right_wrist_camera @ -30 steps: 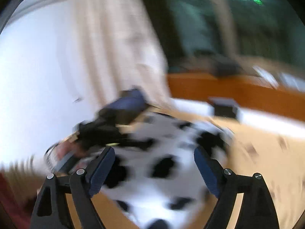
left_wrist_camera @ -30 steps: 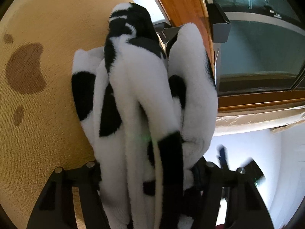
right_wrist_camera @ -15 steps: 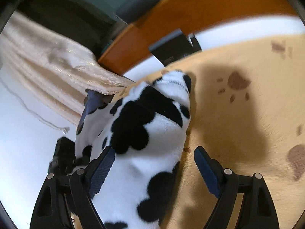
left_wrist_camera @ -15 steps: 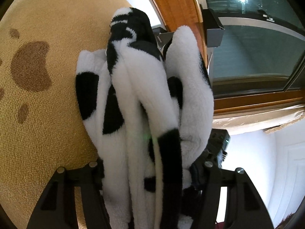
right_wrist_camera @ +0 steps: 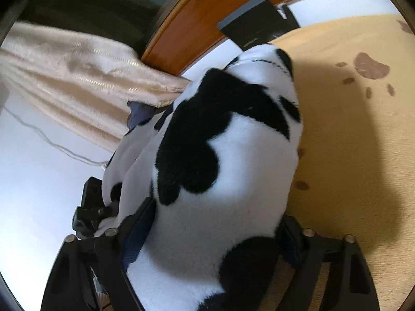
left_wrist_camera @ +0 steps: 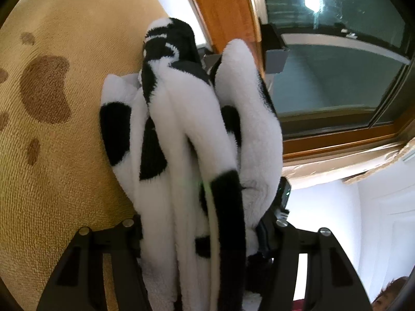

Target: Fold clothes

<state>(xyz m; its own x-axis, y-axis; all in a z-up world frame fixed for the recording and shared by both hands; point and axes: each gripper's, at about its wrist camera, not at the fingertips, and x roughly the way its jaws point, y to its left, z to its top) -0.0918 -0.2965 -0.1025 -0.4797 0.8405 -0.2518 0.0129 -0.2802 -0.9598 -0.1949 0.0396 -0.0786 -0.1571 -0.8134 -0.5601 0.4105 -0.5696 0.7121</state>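
While your left gripper [left_wrist_camera: 199, 235] is clamped on the bunched cow-print fleece garment [left_wrist_camera: 186, 134], your right gripper [right_wrist_camera: 210, 235] is closing around the same bundle, fleece filling the gap between its jaws. The garment's long axis runs straight out from both grippers, away toward the wooden window frame [left_wrist_camera: 228, 13], hanging over the tan paw-print carpet [left_wrist_camera: 52, 155]. You cannot see either pair of pads under the pile, nor where the hem or sleeves lie.
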